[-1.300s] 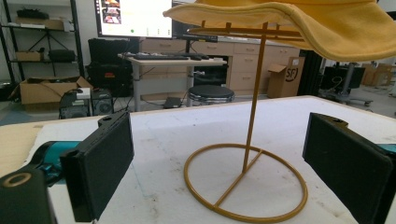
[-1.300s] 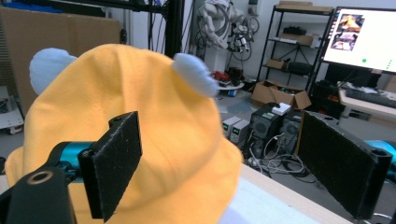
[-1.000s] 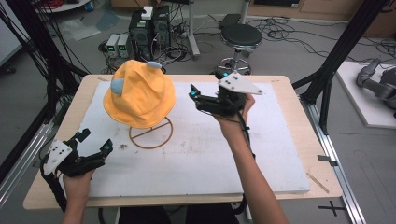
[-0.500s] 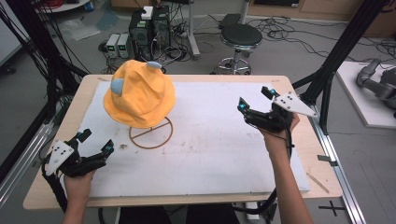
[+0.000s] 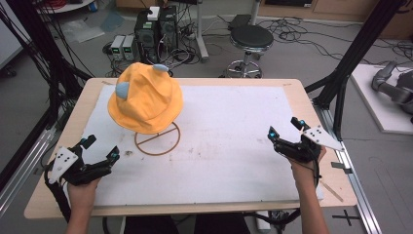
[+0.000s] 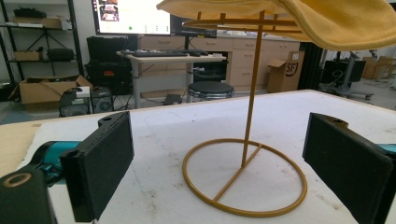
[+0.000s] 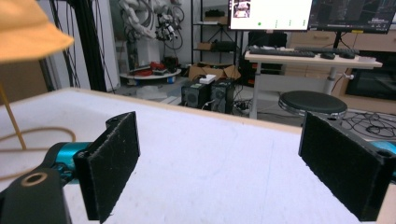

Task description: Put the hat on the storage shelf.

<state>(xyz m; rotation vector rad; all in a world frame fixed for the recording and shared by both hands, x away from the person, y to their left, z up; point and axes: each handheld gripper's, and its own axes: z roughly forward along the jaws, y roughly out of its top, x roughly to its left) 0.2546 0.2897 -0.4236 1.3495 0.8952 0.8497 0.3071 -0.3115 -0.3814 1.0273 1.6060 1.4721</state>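
We note the yellow bucket hat (image 5: 145, 100) draped over the top of a wire hat stand (image 5: 157, 139), whose ring base rests on the white mat (image 5: 234, 146). Our left gripper (image 5: 101, 150) sits with jaws spread wide and empty; the stand lies ahead of it and slightly to its right, the thin post rising straight up between the jaws in the left gripper view, the hat's brim overhead. Our right gripper (image 5: 284, 128) is likewise wide and holds nothing; the hat lies well off to its left, across bare mat. We judge the left gripper the nearer one, and any reach for the hat goes forward and upward along that vertical post.
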